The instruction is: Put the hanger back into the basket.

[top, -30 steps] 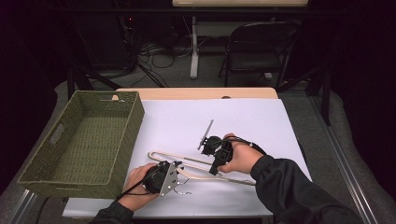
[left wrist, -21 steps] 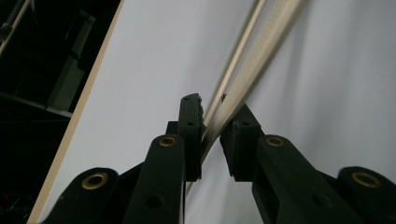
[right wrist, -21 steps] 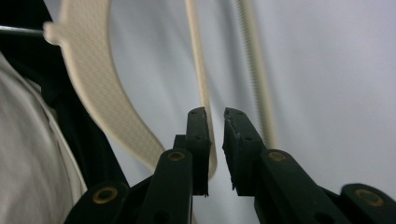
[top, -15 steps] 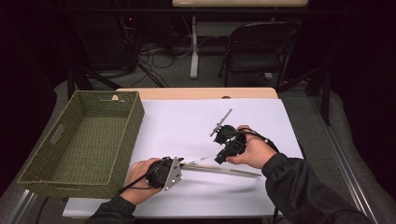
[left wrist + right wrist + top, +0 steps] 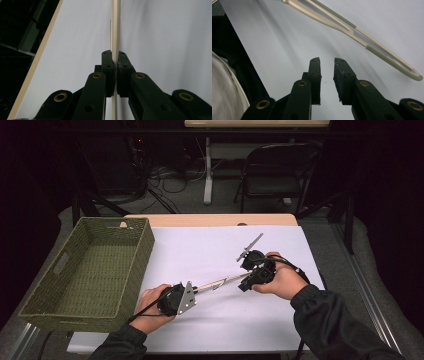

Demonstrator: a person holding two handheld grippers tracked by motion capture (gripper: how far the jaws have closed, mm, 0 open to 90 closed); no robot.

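Note:
A pair of long pale metal tongs (image 5: 220,281) slants over the white sheet, from my left gripper toward the right hand. My left gripper (image 5: 194,291) is at the lower middle, shut on one end of the tongs. In the left gripper view the tongs (image 5: 115,30) stand edge-on, pinched between the jaws of that gripper (image 5: 115,65). My right gripper (image 5: 242,286) hovers by the far end of the tongs, slightly open and holding nothing. In the right gripper view the tongs (image 5: 352,32), with ridged grip strips, cross ahead of the right gripper (image 5: 327,62), apart from it.
A green woven basket (image 5: 142,260) stands at the left of the table, close to the left hand. The white sheet (image 5: 210,245) covers the tabletop. A dark folding chair (image 5: 275,175) and cables lie beyond the far edge.
The right gripper has moved right, off the tongs. The tongs, still in the left gripper, have swung from lying across the sheet to slanting toward the upper right.

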